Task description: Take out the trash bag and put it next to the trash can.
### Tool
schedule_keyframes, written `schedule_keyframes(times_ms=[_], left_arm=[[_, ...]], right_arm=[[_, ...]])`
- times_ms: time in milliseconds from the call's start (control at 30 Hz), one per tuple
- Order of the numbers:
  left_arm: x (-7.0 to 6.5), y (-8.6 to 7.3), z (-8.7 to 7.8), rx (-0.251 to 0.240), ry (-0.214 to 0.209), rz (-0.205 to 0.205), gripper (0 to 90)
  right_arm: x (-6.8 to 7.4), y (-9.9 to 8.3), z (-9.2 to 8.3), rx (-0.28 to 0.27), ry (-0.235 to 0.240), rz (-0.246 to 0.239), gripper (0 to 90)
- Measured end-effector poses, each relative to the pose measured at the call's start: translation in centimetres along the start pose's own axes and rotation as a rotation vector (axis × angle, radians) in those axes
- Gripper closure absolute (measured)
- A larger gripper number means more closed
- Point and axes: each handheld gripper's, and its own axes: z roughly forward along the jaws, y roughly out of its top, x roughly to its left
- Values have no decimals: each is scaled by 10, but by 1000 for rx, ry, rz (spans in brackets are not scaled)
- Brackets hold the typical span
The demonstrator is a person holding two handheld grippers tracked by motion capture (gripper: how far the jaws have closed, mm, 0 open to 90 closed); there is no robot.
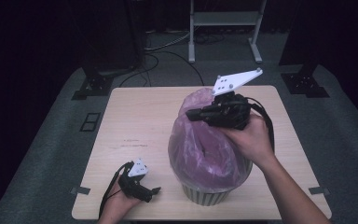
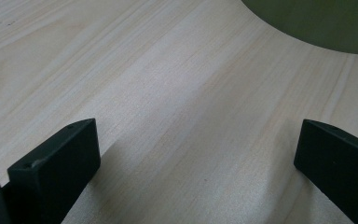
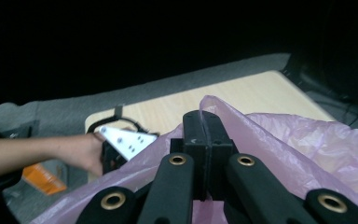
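While the left gripper (image 1: 154, 190) is rested on the table (image 1: 135, 126) at the lower left of the high view, the right gripper (image 1: 189, 114) is held above the middle of the frame, over the bin (image 1: 207, 195). The bin is seen right of centre near the bottom edge of the table, lined with a pink bag (image 1: 200, 149) that is drawn upward into a tall dome. In the right gripper view, the right gripper (image 3: 206, 125) is seen with its jaws pressed together at the centre of the frame, and a fold of the bag (image 3: 307, 140) is pinched between them; the film spreads to the lower left and right around the jaws. At the left of that view, the person's other hand (image 3: 86, 151) is seen on the table with its gripper. In the left gripper view, the left gripper (image 2: 196, 149) is shown with its jaws set wide apart at the lower corners, bare table (image 2: 168, 93) between them and nothing held. The dark curve of the bin (image 2: 317, 23) is seen at the upper right of that view, well apart from the jaws.
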Motion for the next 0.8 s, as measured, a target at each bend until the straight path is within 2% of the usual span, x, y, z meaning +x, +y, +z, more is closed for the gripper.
schedule_keyframes(times_ms=[333, 800], left_arm=[[0, 0, 0, -2, 1, -1, 0], [0, 0, 0, -1, 0, -1, 0]], right_arm=[[-19, 25, -39, -104, -83, 15, 900], [-50, 68, -79, -197, -193, 25, 900]])
